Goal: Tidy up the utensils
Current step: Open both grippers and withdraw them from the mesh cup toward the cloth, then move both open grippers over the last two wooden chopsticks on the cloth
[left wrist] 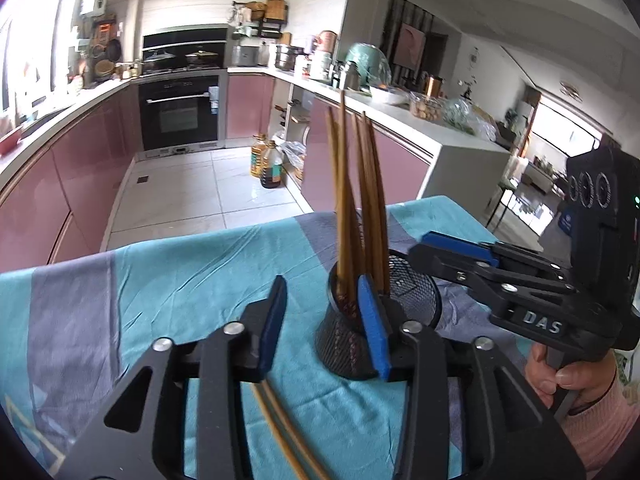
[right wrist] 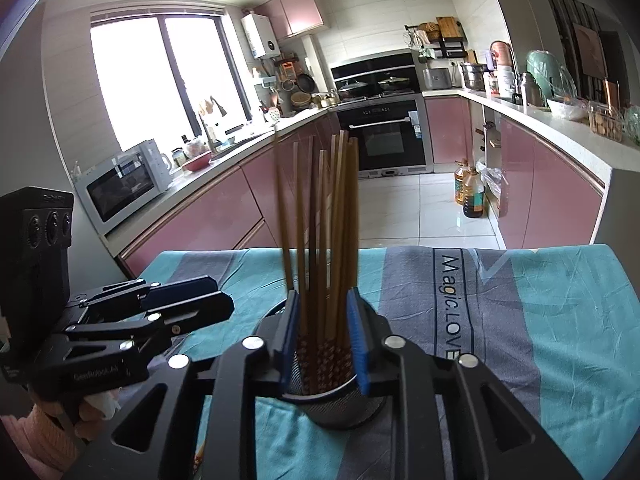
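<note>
A black mesh cup (left wrist: 416,292) stands on the blue and grey cloth (left wrist: 180,280) with several brown chopsticks (left wrist: 360,200) upright in it. My left gripper (left wrist: 324,320) is open just left of the cup, with only cloth between its pads. Two more chopsticks (left wrist: 280,432) lie on the cloth under it. In the right wrist view my right gripper (right wrist: 324,336) hovers over the cup (right wrist: 332,404). It is open, its blue pads flanking the loose, blurred chopsticks (right wrist: 332,220). The left gripper (right wrist: 224,300) shows at the left there, and the right gripper (left wrist: 416,254) reaches in from the right.
The cloth-covered table ends at its far edge (right wrist: 400,250), with tiled floor beyond. Two oil bottles (left wrist: 266,164) stand on the floor by pink cabinets. A hand in a pink sleeve (left wrist: 568,376) holds the right gripper's handle.
</note>
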